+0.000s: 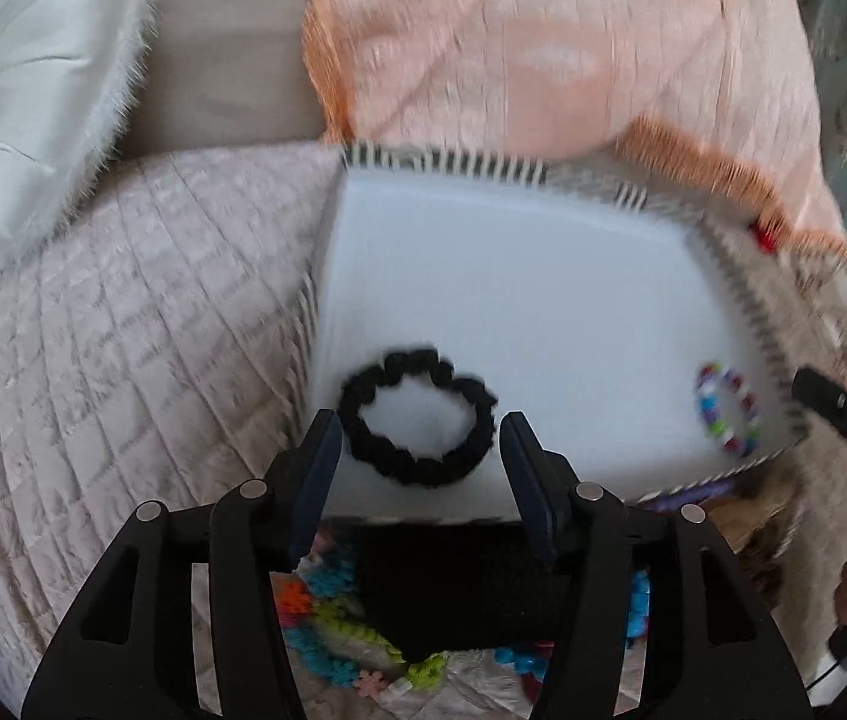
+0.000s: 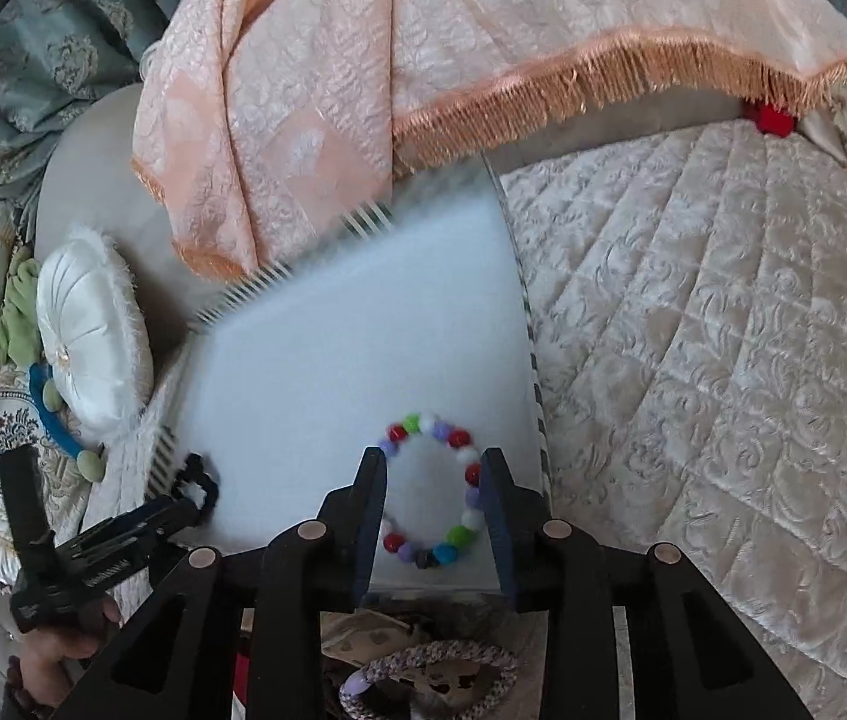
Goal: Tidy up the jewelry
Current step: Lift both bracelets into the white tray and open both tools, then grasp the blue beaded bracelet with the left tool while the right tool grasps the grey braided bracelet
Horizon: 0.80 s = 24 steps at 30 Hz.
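A white tray [image 1: 513,276] with a striped rim lies on the quilted bed; it also shows in the right wrist view [image 2: 333,330]. A black scrunchie [image 1: 417,417] lies on the tray's near left part. My left gripper [image 1: 420,438] is open just above and before it, empty. A bracelet of coloured beads [image 2: 432,489] lies on the tray's near right part and also shows in the left wrist view [image 1: 726,408]. My right gripper [image 2: 432,474] is open with its fingers on either side of the bracelet, not closed on it.
Loose colourful jewelry [image 1: 327,606] lies on the bed below the left gripper. A patterned bangle [image 2: 423,678] lies below the right gripper. A peach fringed cloth [image 2: 363,60] hangs over the tray's far edge. A white round cushion [image 2: 93,348] lies at the left.
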Each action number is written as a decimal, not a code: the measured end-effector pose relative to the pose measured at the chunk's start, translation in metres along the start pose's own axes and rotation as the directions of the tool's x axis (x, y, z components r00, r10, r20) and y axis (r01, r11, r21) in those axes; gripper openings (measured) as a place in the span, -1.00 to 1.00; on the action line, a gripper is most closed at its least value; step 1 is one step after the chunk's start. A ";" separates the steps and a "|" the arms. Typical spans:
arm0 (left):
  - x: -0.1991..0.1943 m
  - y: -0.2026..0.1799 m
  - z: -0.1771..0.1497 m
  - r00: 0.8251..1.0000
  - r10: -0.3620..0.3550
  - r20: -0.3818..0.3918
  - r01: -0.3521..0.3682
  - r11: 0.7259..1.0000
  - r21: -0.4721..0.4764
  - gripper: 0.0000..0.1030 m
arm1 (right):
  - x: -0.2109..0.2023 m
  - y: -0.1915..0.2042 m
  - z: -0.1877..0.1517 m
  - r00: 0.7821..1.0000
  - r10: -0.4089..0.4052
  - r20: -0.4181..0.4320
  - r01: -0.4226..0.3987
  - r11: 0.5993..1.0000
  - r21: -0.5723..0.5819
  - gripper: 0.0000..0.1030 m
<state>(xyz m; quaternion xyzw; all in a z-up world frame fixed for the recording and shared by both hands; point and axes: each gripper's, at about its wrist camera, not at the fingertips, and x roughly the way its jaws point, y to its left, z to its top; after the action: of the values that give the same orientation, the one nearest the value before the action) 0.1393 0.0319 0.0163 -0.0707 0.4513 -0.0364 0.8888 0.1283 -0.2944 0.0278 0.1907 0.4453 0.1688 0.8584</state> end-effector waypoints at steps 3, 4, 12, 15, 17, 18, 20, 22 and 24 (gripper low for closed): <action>-0.026 0.016 0.001 0.998 -0.020 0.062 0.023 0.999 -0.039 0.38 | -0.018 0.007 -0.002 0.999 -0.013 0.035 0.014 1.000 -0.027 -0.38; -0.036 0.022 -0.002 0.997 -0.019 0.077 0.023 0.999 -0.043 0.38 | -0.024 0.010 -0.004 0.999 -0.032 0.043 0.034 0.998 -0.044 -0.37; -0.064 0.033 -0.045 0.999 0.008 0.051 -0.010 0.999 0.039 0.39 | -0.056 0.026 -0.046 0.981 -0.192 0.007 0.191 0.970 -0.151 -0.35; -0.068 0.017 -0.063 0.997 -0.077 0.018 0.075 0.995 0.069 0.39 | -0.068 0.025 -0.065 0.976 -0.217 -0.004 0.213 0.963 -0.163 -0.35; -0.069 0.000 -0.073 0.993 -0.118 0.005 0.117 0.987 0.109 0.39 | -0.078 0.020 -0.077 0.980 -0.197 -0.008 0.193 0.969 -0.153 -0.33; -0.068 -0.007 -0.077 0.992 -0.125 0.002 0.124 0.983 0.133 0.39 | -0.082 0.017 -0.083 0.981 -0.193 -0.012 0.190 0.972 -0.141 -0.32; -0.065 -0.022 -0.083 0.995 -0.104 0.003 0.101 0.978 0.185 0.39 | -0.082 0.013 -0.093 0.981 -0.190 -0.034 0.185 0.975 -0.123 -0.28; -0.060 -0.031 -0.086 0.995 -0.097 -0.005 0.095 0.972 0.214 0.39 | -0.076 0.009 -0.098 0.979 -0.193 -0.065 0.184 0.975 -0.125 -0.28; -0.053 -0.038 -0.088 0.994 -0.113 -0.014 0.113 0.969 0.219 0.39 | -0.071 0.009 -0.100 0.973 -0.216 -0.078 0.202 0.968 -0.150 -0.28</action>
<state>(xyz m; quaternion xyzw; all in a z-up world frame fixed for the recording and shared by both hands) 0.0370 -0.0066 0.0136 0.0026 0.4403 -0.1366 0.8874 0.0057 -0.3013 0.0288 0.0734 0.4895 0.1171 0.8610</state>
